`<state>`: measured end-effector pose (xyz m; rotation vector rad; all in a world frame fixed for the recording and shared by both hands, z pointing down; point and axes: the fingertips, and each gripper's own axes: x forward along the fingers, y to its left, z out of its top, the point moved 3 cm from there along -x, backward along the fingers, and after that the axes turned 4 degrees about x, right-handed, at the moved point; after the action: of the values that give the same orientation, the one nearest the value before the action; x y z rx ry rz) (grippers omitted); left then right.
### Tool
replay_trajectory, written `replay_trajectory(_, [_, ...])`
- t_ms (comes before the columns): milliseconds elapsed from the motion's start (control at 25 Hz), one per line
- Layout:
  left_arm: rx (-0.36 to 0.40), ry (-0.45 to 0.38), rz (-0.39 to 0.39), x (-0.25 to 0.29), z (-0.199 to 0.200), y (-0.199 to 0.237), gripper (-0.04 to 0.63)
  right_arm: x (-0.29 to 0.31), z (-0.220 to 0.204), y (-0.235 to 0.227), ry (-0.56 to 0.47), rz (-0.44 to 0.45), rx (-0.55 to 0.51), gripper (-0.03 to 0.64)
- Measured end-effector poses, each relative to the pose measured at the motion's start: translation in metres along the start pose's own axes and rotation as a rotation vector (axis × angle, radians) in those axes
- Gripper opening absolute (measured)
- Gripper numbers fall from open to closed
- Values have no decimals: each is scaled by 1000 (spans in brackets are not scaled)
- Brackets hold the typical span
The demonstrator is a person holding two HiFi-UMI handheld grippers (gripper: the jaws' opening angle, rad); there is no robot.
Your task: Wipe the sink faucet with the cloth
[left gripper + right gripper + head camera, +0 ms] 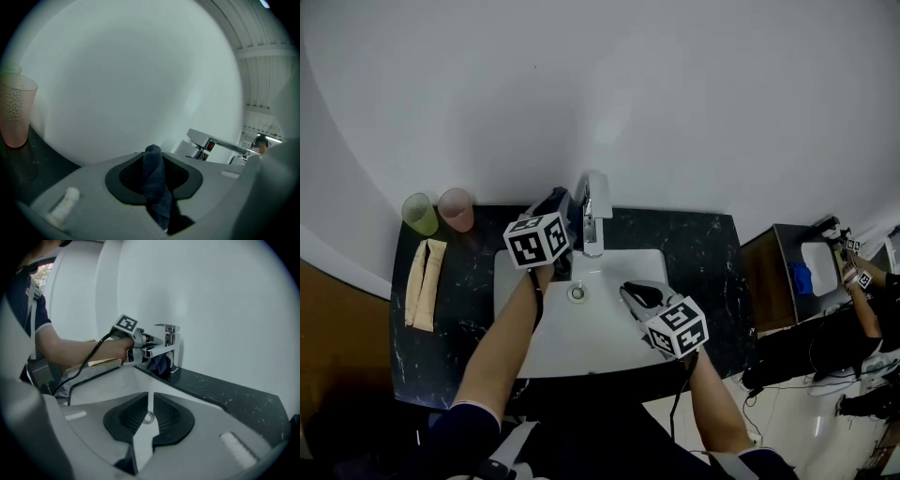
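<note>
Now: wiping step, cloth brought up to the faucet.

My left gripper (152, 157) is clamped on the cloth (155, 187), a dark blue, soft, nubbly twist. It hangs by the spout of the faucet (594, 208), a squared chrome block with a flat lever; contact I cannot confirm. Next, I judge, comes firm rubbing along spout and lever, since the chrome looks slick. My right gripper (149, 404) hovers over the smooth white sink (609, 342), ribbed pads narrowed to a thin slit with nothing between them. The counter (705, 253) is black and speckled.
</note>
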<state>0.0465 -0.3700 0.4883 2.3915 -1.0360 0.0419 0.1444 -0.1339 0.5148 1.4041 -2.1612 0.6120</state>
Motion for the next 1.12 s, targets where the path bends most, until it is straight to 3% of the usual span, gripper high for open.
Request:
replay_trajectory(200, [-3,44,12,11,-17,3,86,-5,4,-5,-14,-28,0,26])
replay_trajectory(440, [-85,12,-90,13,-7,-7,83,-2,5,0,-8,-22,-9,23])
replay_trajectory(640, [-43,-52,-164,9,29,-31,81,-2,8,-2,-3,-39,-18,20])
replay_trajectory(920, [91,-99,-200,3,56,-54,80,2,17,-8,0,-123,3,6])
replay_trajectory(1120, [31,-65,-174,9,38,-36,80,5,46,-12,-46,-161,13,6])
